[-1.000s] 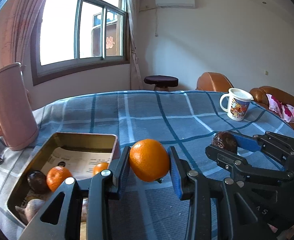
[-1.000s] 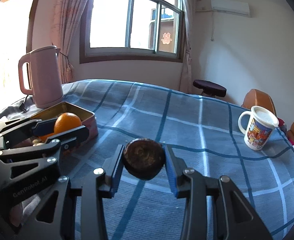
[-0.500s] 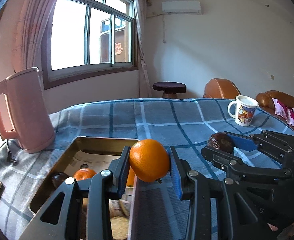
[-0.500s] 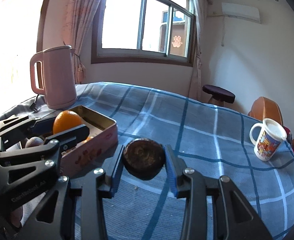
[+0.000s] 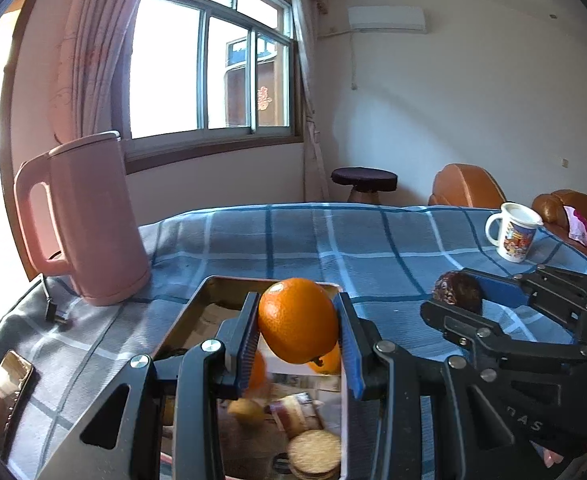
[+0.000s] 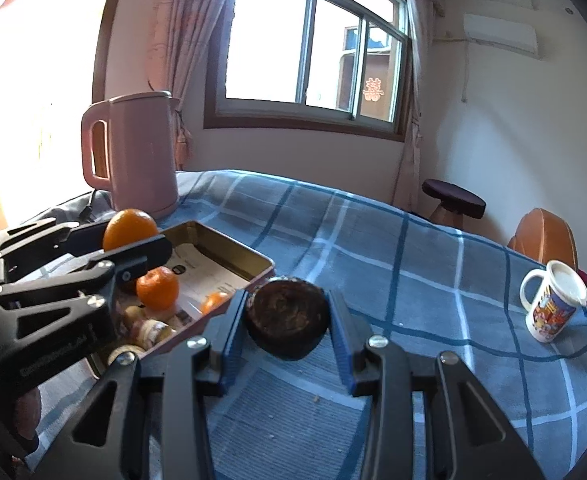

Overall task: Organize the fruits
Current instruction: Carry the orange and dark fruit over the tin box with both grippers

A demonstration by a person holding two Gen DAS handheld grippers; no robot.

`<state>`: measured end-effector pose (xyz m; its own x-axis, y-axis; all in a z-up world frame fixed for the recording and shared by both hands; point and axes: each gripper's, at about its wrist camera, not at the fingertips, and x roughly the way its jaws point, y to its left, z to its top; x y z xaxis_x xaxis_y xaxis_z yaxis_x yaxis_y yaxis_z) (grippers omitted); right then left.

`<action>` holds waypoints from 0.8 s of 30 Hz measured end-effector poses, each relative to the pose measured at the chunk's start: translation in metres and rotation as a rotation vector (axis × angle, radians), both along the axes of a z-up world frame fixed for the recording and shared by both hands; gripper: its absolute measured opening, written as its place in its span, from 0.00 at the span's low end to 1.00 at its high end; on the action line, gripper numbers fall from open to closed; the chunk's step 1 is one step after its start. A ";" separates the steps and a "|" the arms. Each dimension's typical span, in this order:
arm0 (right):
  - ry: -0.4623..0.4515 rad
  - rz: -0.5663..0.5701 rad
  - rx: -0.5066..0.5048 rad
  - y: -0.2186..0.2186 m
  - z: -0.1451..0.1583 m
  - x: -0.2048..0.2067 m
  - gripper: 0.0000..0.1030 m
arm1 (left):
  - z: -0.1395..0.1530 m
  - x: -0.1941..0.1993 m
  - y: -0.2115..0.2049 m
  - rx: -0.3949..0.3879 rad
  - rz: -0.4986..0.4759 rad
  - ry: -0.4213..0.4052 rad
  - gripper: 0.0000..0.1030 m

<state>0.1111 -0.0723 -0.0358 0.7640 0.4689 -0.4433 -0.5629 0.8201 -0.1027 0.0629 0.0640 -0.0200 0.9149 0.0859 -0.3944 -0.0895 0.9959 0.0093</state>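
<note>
Left tool [image 5: 298, 350] clenched on the orange [image 5: 298, 320], now carried over the open tin [image 6: 229, 250]; a second earlier it hung beside it. Right tool [image 6: 287, 336] gripped a dark passion fruit [image 6: 287, 318] near the tin's corner. Release into tin likely next.

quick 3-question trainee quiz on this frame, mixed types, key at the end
1. True or false: the left gripper is shut on an orange.
2. What does the right gripper hold? A) mug B) dark round fruit C) biscuit
3. Fill in: the left gripper hangs over the open metal ____.

Key: 1 true. 2 B, the dark round fruit; the mug stands far off on the plaid tablecloth. 3 tin, which already holds a small orange.
</note>
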 end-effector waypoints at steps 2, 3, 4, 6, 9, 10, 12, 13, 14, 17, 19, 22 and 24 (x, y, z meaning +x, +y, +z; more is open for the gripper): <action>-0.002 0.011 -0.006 0.005 0.000 -0.002 0.40 | 0.000 0.000 0.007 -0.007 0.014 0.004 0.37; -0.002 0.016 -0.009 0.008 0.000 -0.002 0.40 | 0.000 -0.001 0.010 -0.007 0.021 0.004 0.37; -0.002 0.020 -0.012 0.010 0.001 -0.003 0.40 | 0.001 -0.001 0.013 -0.005 0.029 0.004 0.37; -0.002 0.027 -0.015 0.015 0.001 -0.003 0.40 | 0.001 -0.002 0.017 -0.003 0.041 0.003 0.37; -0.002 0.038 -0.017 0.021 0.002 -0.003 0.40 | 0.002 -0.004 0.026 0.000 0.062 0.002 0.37; -0.002 0.045 -0.019 0.025 0.003 -0.003 0.40 | 0.002 -0.004 0.029 0.002 0.069 0.004 0.37; -0.006 0.056 -0.023 0.030 0.004 -0.004 0.40 | 0.002 -0.005 0.034 0.001 0.082 0.008 0.37; -0.007 0.061 -0.025 0.033 0.004 -0.004 0.40 | 0.002 -0.005 0.037 0.000 0.090 0.010 0.37; -0.009 0.067 -0.027 0.037 0.005 -0.005 0.40 | 0.002 -0.004 0.039 -0.001 0.096 0.012 0.37; -0.014 0.085 -0.035 0.047 0.006 -0.006 0.40 | 0.001 -0.004 0.048 -0.004 0.115 0.020 0.37; -0.014 0.096 -0.038 0.054 0.007 -0.006 0.40 | 0.001 -0.005 0.054 -0.008 0.127 0.024 0.37; -0.012 0.110 -0.044 0.062 0.006 -0.007 0.40 | 0.000 -0.005 0.062 -0.011 0.146 0.031 0.37; -0.011 0.120 -0.051 0.068 0.004 -0.008 0.40 | -0.002 -0.005 0.068 -0.015 0.155 0.035 0.37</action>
